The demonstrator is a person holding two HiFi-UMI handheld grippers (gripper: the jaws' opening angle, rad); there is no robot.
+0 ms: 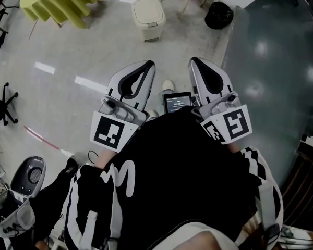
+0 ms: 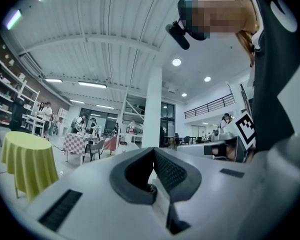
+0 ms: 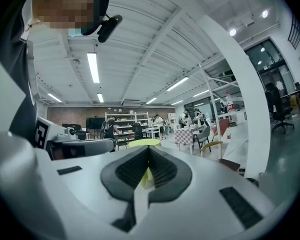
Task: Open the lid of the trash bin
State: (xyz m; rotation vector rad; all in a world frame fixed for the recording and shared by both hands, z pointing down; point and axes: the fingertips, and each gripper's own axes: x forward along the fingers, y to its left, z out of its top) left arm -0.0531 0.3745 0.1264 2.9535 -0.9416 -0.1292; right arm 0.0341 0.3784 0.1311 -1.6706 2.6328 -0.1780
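The bin (image 1: pixel 148 17) stands on the floor (image 1: pixel 88 51) at 12 o'clock, lid (image 1: pixel 147 8) down, well apart from both tools. The left gripper (image 1: pixel 148 67) and right gripper (image 1: pixel 194 63) point toward it, jaws together on nothing, probably a carrying pose for the approach.

The cream trash bin (image 1: pixel 148 17) stands at top centre (lid down). Mid-frame, the left gripper (image 1: pixel 147 66) and right gripper (image 1: pixel 194 62) sit side by side, tips closed, well apart from it. A yellow-draped table (image 1: pixel 60 1) fills the upper left.
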